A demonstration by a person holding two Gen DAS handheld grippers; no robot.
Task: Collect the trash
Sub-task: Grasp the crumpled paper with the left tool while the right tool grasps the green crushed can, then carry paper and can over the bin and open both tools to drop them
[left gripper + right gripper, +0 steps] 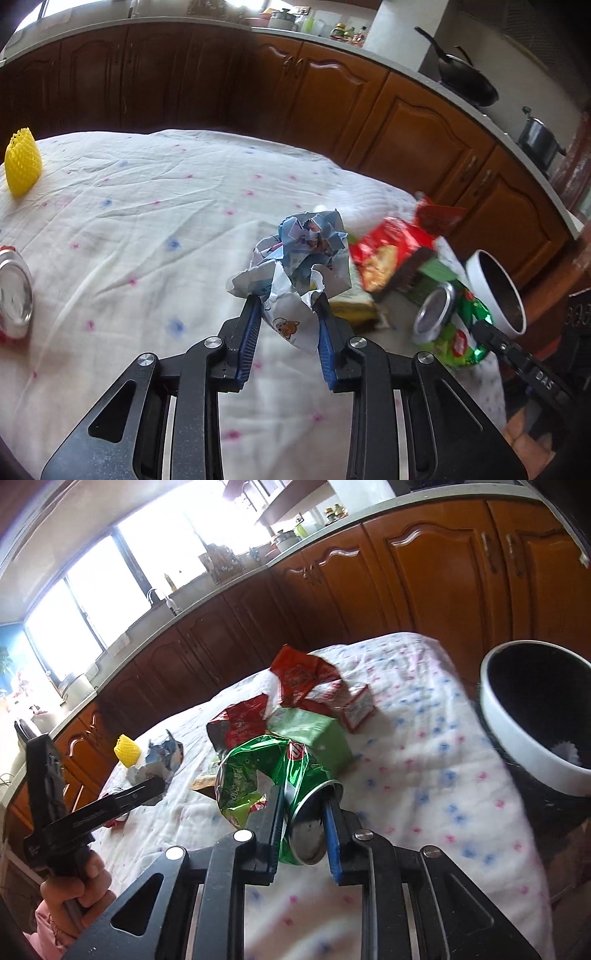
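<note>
Left wrist view: left gripper [289, 308] fingers clamped on crumpled paper [300, 266] above the desk [129, 229]. Right gripper [306, 805] fingers pinch a crushed can [280, 779], bin [535, 716] to their right.

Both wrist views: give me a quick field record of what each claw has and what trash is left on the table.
left claw: shut on crumpled paper wrapper
right claw: shut on crushed green can
bin: white rim, at table's right edge
still on tablecloth: red snack bags, green box, yellow foam net, another can
</note>
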